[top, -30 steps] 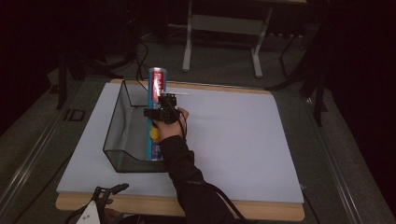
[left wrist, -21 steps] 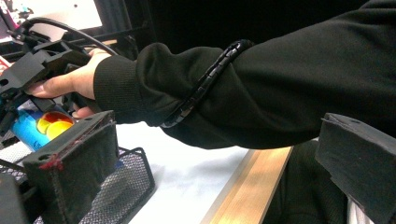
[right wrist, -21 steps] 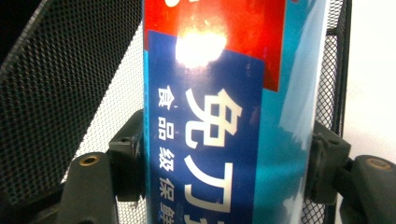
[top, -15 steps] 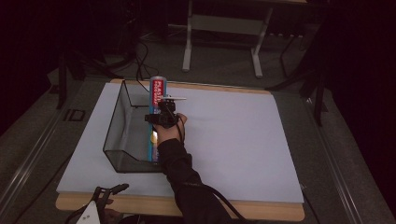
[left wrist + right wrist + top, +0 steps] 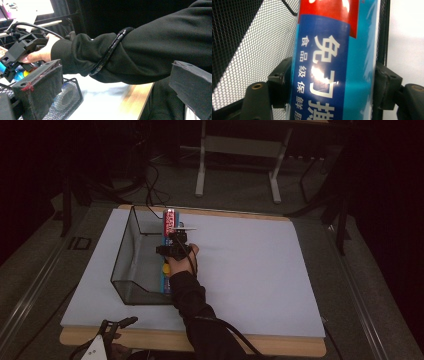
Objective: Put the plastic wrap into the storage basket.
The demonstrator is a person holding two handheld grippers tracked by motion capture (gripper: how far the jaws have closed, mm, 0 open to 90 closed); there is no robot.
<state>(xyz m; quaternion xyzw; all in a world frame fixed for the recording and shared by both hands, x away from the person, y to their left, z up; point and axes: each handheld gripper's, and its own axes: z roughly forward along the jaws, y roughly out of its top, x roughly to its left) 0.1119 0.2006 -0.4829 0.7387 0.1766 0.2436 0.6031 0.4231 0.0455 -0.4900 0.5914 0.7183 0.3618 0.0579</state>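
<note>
Your right tongs [image 5: 170,231] gripped the long blue-and-red printed box [image 5: 332,62], held over the black wire-mesh basket's [image 5: 131,247] right wall; your left tongs [image 5: 112,100] gaped, empty. A skewed lowering risked snagging that wall.

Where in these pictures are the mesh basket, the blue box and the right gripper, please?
mesh basket [image 5: 125,251]: high view, on its left mesh wall.
blue box [image 5: 332,62]: right gripper view, on its printed blue face.
right gripper [image 5: 171,236]: high view, between its fingertips, closed on the box.

right gripper [image 5: 171,239] clamped, left gripper [image 5: 116,326] agape
</note>
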